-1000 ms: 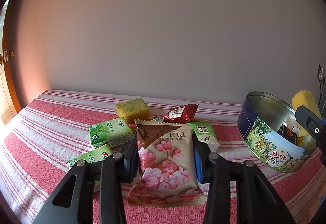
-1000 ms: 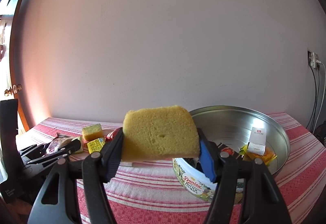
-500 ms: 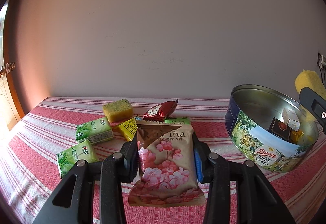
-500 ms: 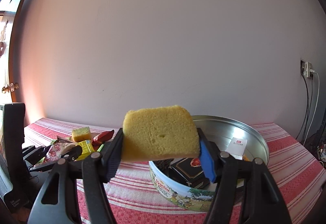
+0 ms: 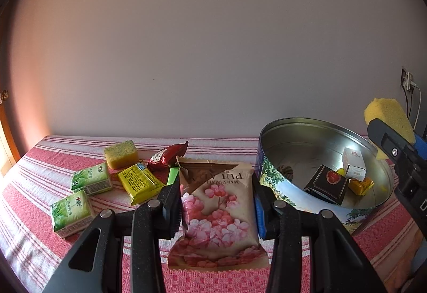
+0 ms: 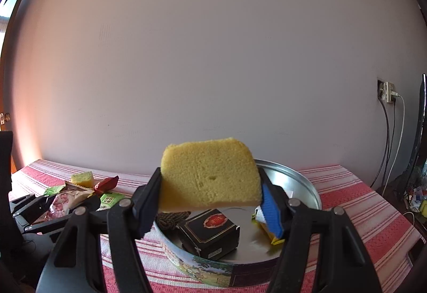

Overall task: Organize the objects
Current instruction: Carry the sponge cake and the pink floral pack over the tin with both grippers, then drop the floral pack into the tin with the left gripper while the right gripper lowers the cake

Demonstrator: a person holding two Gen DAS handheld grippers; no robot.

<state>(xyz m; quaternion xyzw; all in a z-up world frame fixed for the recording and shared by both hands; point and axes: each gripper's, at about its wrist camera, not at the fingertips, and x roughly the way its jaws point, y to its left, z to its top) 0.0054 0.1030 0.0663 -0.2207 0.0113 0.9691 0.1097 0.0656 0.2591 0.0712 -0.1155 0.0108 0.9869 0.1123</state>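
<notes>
My left gripper [image 5: 216, 202] is shut on a beige marshmallow packet [image 5: 217, 213] with pink blossoms, held above the striped cloth just left of the round cookie tin [image 5: 280, 186]. My right gripper [image 6: 210, 197] is shut on a yellow sponge [image 6: 210, 178], which hangs over the tin [image 6: 307, 183]. From the left wrist view the sponge [image 5: 388, 117] and right gripper show at the right edge, above the tin's far side. Inside the tin lie a black box [image 6: 210, 234], a white box [image 5: 353, 163] and a yellow packet [image 5: 360, 185].
On the red-striped tablecloth [image 5: 53, 159] to the left lie two green packs [image 5: 90, 179], a yellow pack [image 5: 138, 182], a red wrapper [image 5: 166, 155] and a second sponge [image 5: 121, 154]. A plain wall stands close behind. A wall socket with cables [image 6: 387, 91] is at the right.
Both grippers have shifted rightward with their loads. The tin now sits nearer the packet in the left view and lies directly beneath the sponge in the right view.
</notes>
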